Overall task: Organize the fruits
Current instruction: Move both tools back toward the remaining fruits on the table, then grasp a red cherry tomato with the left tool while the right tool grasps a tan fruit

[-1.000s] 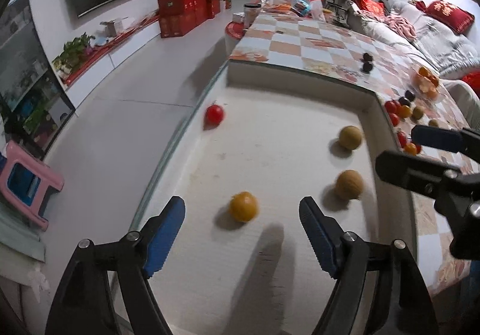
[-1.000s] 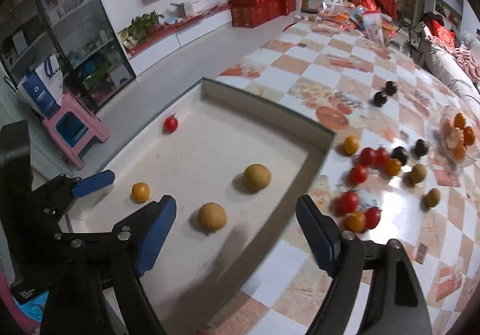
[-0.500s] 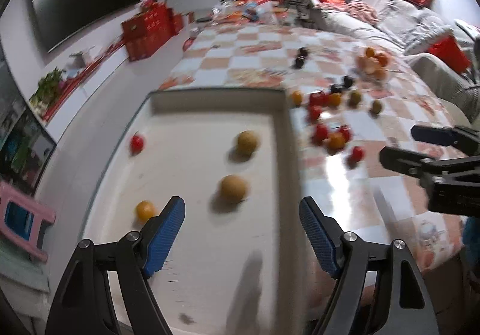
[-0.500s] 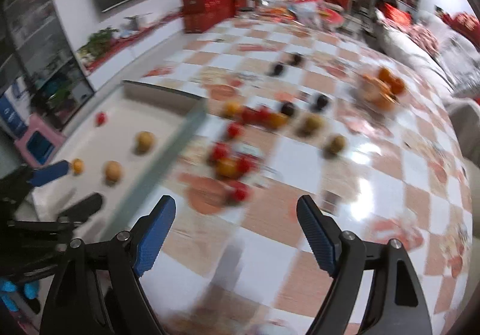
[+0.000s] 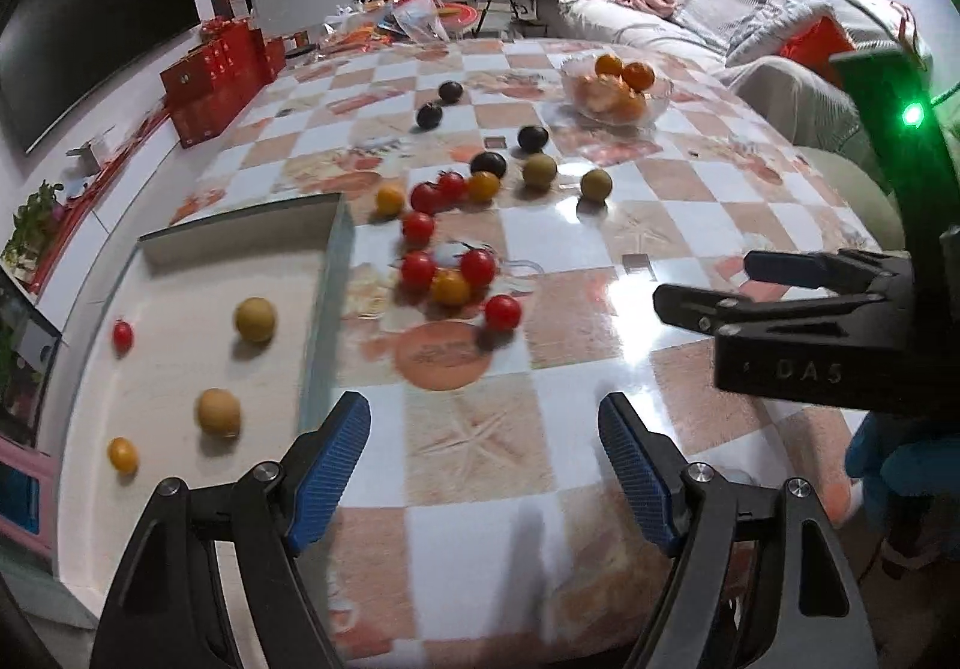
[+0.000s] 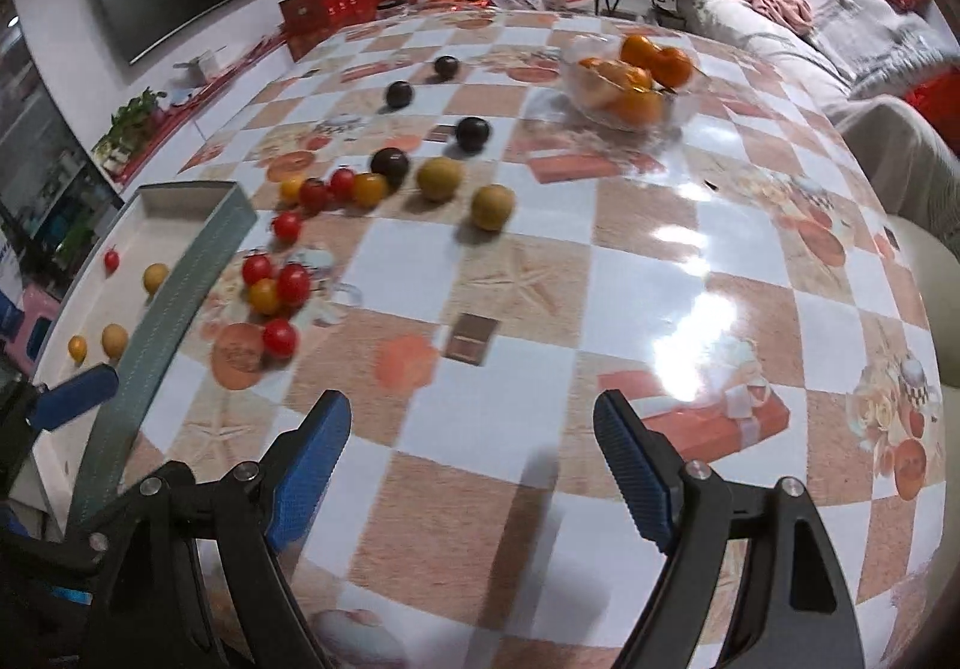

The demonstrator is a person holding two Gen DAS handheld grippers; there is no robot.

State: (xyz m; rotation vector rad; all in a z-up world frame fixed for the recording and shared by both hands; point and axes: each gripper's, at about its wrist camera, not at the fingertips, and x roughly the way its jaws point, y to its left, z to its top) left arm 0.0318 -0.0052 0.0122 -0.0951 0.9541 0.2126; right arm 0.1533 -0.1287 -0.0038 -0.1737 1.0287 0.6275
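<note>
Four fruits lie in the tray at left; many stay scattered on the table; both grippers gape, empty.

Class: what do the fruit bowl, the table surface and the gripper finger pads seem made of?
Fruit bowl: likely clear glass; oranges show through. Table surface: glossy printed covering, maybe vinyl; bright glare spots. Finger pads: blue, ribbed, probably rubber or plastic.

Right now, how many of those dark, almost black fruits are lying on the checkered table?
4. Two far back, side by side; one mid-table near the glass bowl; one against the tomato cluster. None in the tray; more could hide behind other fruit.
</note>
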